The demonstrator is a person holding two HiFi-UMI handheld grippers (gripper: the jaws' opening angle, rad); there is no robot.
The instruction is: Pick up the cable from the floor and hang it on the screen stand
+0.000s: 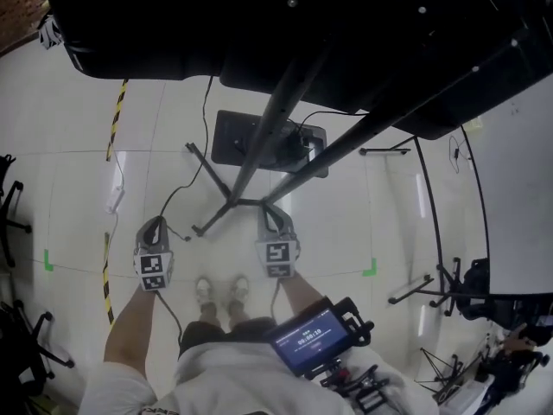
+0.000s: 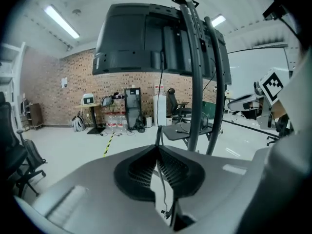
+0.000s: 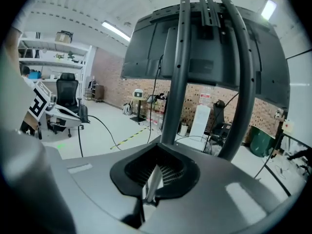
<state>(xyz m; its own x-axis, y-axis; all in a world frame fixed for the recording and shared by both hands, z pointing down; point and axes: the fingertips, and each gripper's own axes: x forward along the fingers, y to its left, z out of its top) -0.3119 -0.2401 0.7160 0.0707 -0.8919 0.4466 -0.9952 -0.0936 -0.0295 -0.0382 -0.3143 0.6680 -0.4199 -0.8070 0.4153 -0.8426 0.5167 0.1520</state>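
The thin black cable (image 1: 184, 188) runs across the floor tiles to my left gripper (image 1: 155, 223), which is shut on it. In the left gripper view the cable (image 2: 164, 191) passes between the closed pads and hangs down below the left gripper (image 2: 158, 147). My right gripper (image 1: 275, 214) is shut too, with a dark stretch of cable (image 3: 138, 211) leaving under the right gripper (image 3: 157, 165). Both are raised in front of the screen stand (image 1: 259, 145). Its two black poles (image 3: 173, 91) carry the big black screen (image 1: 346, 33), seen from behind.
The stand's legs (image 1: 212, 219) and a dark base plate (image 1: 229, 137) spread on the floor just ahead of my shoes (image 1: 220, 290). Yellow-black tape (image 1: 117, 115) and a white strip (image 1: 115, 193) lie to the left by office chairs (image 1: 13, 223). Tripods (image 1: 432, 288) and a whiteboard (image 1: 518, 188) stand to the right.
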